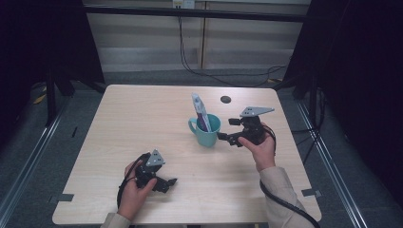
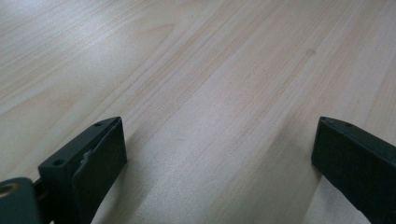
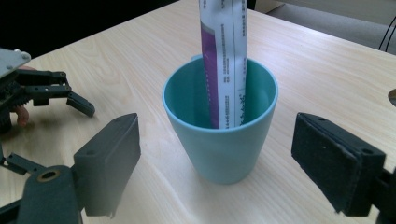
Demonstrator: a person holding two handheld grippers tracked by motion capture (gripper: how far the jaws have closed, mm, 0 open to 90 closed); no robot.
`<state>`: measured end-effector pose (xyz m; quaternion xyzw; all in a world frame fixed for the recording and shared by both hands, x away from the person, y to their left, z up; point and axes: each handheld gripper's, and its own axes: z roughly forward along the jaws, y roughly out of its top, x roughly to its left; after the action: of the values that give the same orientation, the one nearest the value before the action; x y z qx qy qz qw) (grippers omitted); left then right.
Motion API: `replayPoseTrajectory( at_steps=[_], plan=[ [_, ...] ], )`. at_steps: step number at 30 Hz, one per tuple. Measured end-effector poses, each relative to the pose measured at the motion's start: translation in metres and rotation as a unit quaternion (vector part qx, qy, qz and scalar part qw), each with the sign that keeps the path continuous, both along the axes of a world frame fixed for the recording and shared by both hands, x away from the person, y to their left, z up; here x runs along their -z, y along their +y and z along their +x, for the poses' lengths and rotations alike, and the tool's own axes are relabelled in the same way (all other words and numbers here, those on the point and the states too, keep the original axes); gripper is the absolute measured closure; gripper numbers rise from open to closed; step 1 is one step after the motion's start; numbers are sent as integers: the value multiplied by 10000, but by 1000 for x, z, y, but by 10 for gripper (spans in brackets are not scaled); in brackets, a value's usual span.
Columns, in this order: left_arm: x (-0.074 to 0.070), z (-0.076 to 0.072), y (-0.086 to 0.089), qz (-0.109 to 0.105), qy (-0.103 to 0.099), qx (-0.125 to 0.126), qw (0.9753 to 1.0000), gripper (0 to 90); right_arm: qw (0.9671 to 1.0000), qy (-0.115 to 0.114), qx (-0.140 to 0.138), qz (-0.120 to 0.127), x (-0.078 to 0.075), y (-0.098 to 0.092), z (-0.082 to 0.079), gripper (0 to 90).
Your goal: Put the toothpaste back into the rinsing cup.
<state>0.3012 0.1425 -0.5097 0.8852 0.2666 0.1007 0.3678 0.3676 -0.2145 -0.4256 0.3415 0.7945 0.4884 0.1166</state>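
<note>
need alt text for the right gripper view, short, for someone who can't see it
A teal cup stands upright on a pale wooden table, with a white and purple tube standing in it. The right gripper is open, its black jaws either side of the cup, not touching. The left gripper is farther off at left.

From high over the near edge we look forward and down on the whole table (image 1: 142,109). Our left gripper view skims close over bare wood. Our right gripper view sits close to the cup (image 3: 220,126), which the high view shares (image 1: 206,131).
</note>
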Motion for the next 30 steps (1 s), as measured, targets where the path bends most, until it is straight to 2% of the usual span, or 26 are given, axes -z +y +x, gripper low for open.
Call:
replayPoseTrajectory(
  at_steps=[5,9,12,20,30],
  plan=[
    [0,0,0,1,-1,2,10000,29,10000,-4,-33,-56,3,-4,-4,148],
    [0,0,0,4,1,2,10000,28,9998,72,-57,-188,8,-6,-8,147],
    [0,0,0,-1,1,3,10000,28,9997,128,-73,-190,13,-8,-10,147],
    [0,0,0,8,7,7,10000,27,9991,179,-84,-373,22,-12,-19,148],
    [0,0,0,11,6,10,10000,26,9979,240,-191,-571,35,-10,-28,148]
  ],
)
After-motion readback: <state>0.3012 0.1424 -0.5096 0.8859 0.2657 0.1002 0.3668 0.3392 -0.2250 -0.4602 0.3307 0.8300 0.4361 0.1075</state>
